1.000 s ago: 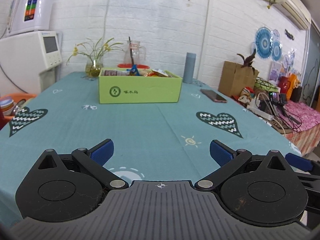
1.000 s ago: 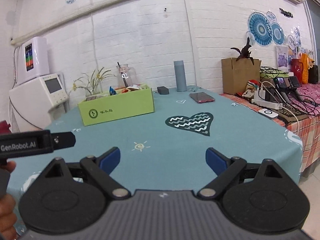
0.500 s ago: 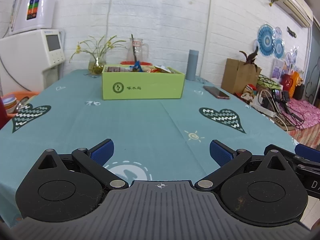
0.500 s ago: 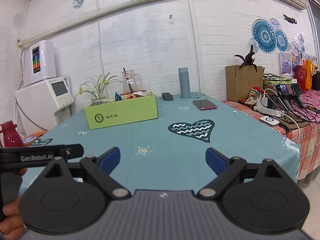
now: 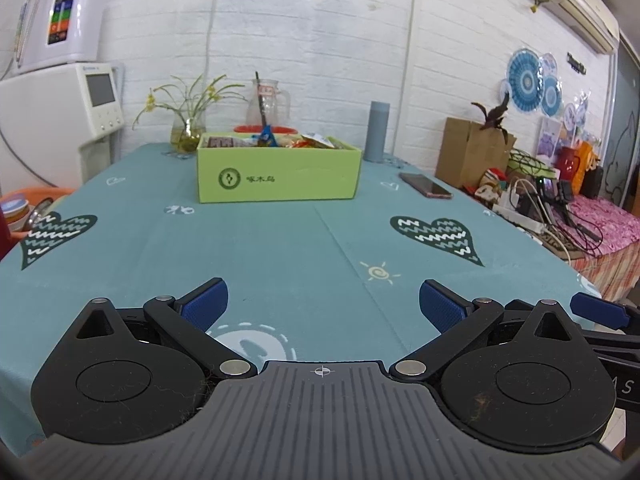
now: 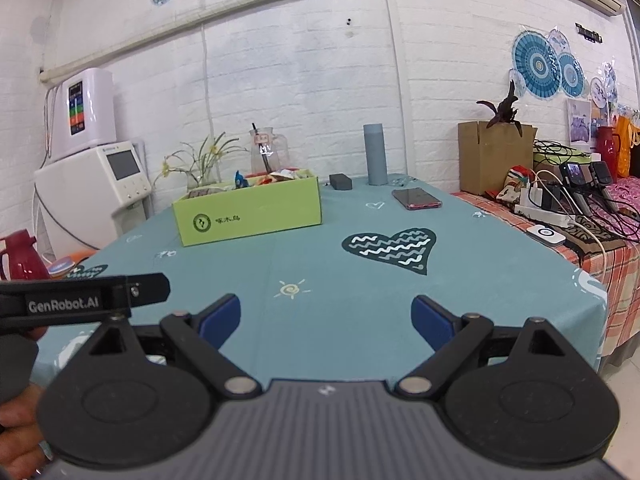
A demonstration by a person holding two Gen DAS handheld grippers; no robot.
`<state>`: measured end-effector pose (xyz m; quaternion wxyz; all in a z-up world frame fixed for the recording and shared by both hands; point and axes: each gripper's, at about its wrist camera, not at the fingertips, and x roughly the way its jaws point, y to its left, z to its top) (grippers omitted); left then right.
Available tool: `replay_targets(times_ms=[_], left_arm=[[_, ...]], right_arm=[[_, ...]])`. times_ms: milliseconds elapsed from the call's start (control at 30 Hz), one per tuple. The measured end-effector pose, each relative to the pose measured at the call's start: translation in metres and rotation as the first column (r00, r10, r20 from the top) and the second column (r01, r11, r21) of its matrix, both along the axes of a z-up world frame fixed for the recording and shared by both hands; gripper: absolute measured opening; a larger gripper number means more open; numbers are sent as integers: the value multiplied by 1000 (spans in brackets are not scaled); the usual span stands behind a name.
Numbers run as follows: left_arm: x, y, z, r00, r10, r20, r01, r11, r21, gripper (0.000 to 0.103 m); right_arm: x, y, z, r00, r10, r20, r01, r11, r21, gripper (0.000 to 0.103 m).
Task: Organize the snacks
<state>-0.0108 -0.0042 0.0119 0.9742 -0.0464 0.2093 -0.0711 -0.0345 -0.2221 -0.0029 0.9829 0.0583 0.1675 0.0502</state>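
A lime-green cardboard box [image 5: 278,178] [image 6: 248,216] stands at the far side of the teal-clothed table [image 5: 280,256], with several snack packets [image 5: 296,142] [image 6: 276,178] poking above its rim. My left gripper [image 5: 323,306] hovers over the near table edge, open, with nothing between its blue pads. My right gripper [image 6: 326,318] is beside it, also open and empty, well short of the box. The left tool's black body [image 6: 84,300] crosses the right wrist view at the left, held by a hand [image 6: 20,432].
Behind the box stand a flower vase [image 5: 188,132], a glass jug [image 5: 266,104] and a grey flask [image 5: 376,130]. A phone [image 5: 426,190] lies at the right, a small black block [image 6: 340,181] near the flask. A cluttered side table [image 6: 568,208] runs along the right.
Both wrist views tilted slightly, showing the box and back wall a little lower and the table edge differently; both grippers stayed open and empty near the front edge.
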Motion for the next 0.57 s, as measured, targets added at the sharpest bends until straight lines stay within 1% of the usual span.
replay_targets(times_ms=[133,367,400,467,567], left_arm=[[0,3,2,1000,5,1,-5,1000,-18,92],[-1,3,2,1000,11,3,-11,1000,-16,92],[-1,3,2,1000,15,7,-15,1000,-14,92],[-2,4,1,1000,19,18,-19,1000,-17,88],[-3,5,1,1000,13,20,-13,1000,-24,88]], right_arm=[[1,1,0,1000,5,-2,-5,1000,1,92],[1,3,-1,1000,11,-9,-11,1000,-1,92],[1,3,-1,1000,13,-10,-13,1000,-1,92],[2,2,-1,1000,18,-9,-18,1000,-2,92],[2,1,-2,1000,20,-9,-20,1000,-1,92]])
